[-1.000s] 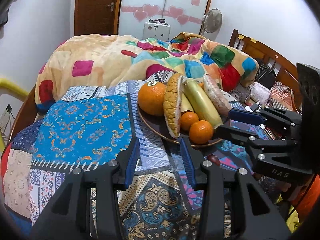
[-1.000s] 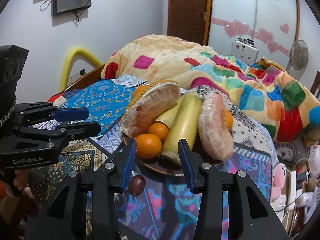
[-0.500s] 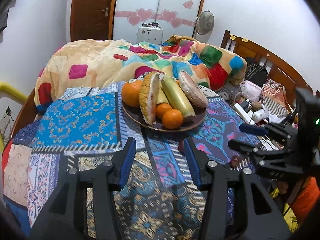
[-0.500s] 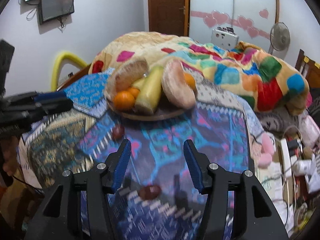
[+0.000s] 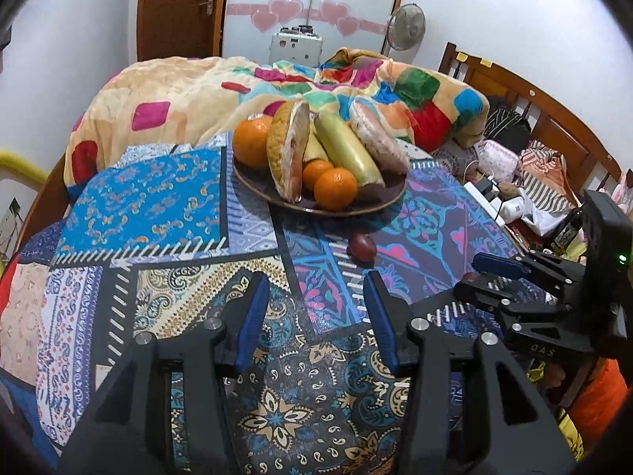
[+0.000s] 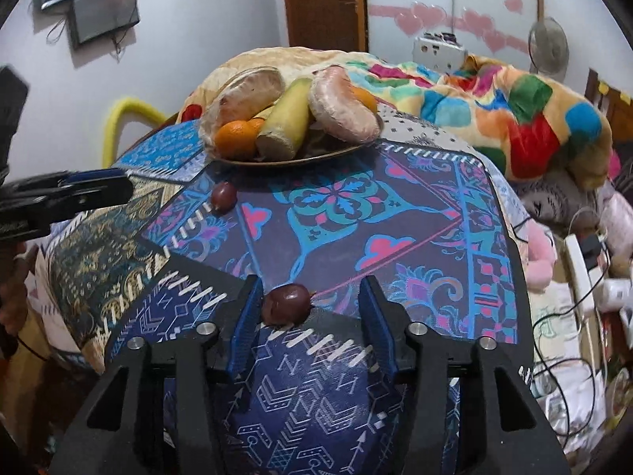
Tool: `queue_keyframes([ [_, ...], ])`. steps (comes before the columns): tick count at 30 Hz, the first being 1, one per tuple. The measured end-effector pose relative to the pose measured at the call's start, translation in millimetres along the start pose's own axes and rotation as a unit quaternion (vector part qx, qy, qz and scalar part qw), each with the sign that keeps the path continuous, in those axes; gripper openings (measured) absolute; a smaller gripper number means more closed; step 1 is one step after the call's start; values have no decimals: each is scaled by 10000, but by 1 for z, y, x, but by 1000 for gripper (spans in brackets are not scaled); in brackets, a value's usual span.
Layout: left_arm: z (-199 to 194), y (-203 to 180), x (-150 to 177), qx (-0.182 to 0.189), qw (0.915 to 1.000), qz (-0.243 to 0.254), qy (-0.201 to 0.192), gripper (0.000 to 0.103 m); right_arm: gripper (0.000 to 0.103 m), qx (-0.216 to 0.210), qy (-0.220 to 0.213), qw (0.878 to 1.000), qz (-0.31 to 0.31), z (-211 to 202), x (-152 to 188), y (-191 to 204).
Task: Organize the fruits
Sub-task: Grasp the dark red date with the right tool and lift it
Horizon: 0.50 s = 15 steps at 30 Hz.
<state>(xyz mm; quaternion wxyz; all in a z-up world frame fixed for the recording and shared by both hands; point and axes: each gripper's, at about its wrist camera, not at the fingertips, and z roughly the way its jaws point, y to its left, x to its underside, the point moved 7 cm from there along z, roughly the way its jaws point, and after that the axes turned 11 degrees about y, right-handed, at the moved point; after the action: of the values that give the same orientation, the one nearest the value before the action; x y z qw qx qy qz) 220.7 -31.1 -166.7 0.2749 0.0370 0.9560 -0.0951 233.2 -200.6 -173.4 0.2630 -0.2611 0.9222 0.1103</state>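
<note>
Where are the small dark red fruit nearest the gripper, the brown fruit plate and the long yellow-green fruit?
Small dark red fruit (image 6: 287, 303): right wrist view, its middle.
Brown fruit plate (image 5: 389, 194): left wrist view, bare right rim.
Long yellow-green fruit (image 5: 348, 148): left wrist view, mid-length.

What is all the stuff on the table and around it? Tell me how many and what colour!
plate: one, dark brown, far side of the table
oranges: three, orange, on the plate
bananas: two, yellow-green, on the plate
pomelo pieces: two, pale and pinkish, leaning on the plate
dark fruits: two, dark red, loose on the cloth in front of the plate
tablecloth: one, blue patchwork, covering the table
blanket: one, cream with coloured squares, behind the table
fan: one, white, by the back wall
left gripper: one, black with blue pads, open
right gripper: one, black with blue pads, open around the nearer dark fruit
</note>
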Motion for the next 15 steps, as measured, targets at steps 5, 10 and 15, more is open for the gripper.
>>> queue_keyframes([
  [5,11,-3,2,-1,9999,30,103,49,19,-37,-37,9999,-147,-3,2,10],
  [10,18,-12,-2,-2,9997,166,164,49,17,-141,-99,9998,-32,-6,0,5],
  [15,23,-24,-12,12,9991,359,220,49,17,-123,-234,9996,116,-14,-9,-8],
])
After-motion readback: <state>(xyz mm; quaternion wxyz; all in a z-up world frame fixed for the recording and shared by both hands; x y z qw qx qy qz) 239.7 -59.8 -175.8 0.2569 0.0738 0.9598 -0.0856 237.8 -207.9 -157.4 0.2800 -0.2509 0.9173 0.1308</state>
